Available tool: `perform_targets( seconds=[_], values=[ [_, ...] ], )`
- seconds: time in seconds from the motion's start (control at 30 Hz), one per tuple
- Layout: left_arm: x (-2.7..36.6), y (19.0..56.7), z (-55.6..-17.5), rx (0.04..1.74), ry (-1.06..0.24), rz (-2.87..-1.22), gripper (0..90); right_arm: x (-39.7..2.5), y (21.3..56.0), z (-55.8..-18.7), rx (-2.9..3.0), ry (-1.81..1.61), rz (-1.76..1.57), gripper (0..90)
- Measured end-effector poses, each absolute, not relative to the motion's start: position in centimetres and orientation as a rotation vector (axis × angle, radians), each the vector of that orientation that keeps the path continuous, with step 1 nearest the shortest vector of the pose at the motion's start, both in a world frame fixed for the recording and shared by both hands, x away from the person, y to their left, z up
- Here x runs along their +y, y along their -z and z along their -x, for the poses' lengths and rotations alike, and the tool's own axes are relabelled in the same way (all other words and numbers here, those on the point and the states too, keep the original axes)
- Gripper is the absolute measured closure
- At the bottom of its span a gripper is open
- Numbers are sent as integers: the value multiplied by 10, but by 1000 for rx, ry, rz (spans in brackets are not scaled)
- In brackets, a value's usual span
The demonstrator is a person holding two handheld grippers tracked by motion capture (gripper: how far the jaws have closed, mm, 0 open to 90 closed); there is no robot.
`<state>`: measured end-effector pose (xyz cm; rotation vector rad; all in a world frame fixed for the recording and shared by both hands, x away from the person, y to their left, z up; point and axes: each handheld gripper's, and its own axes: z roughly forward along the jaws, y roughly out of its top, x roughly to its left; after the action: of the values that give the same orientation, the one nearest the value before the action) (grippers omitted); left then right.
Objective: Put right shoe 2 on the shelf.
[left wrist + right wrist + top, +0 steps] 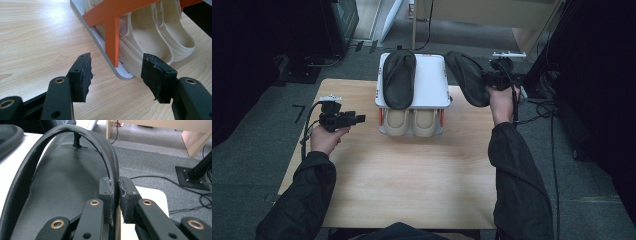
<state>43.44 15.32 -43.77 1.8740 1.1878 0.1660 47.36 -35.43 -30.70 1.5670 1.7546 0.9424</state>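
Black flip-flop (470, 76): clamped by its strap in the right gripper (118, 192), held at the rack's right edge.
Rack (431, 85): second flip-flop (399, 79) on the white top shelf; cream clogs (411, 121) on the lower shelf.
Left gripper (116, 75): jaws wide apart, holding nothing, above the table (412, 175) near the rack's corner.
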Motion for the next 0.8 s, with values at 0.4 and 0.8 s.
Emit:
perform_targets(
  seconds=[0.4, 0.8],
  values=[
    [155, 437, -434, 1179, -162, -1865, 420, -301, 303, -492, 1823, -935, -1517, 811],
    [154, 438, -435, 1171, -159, -1869, 421, -269, 316, -499, 1870, -893, -1490, 787]
  ],
)
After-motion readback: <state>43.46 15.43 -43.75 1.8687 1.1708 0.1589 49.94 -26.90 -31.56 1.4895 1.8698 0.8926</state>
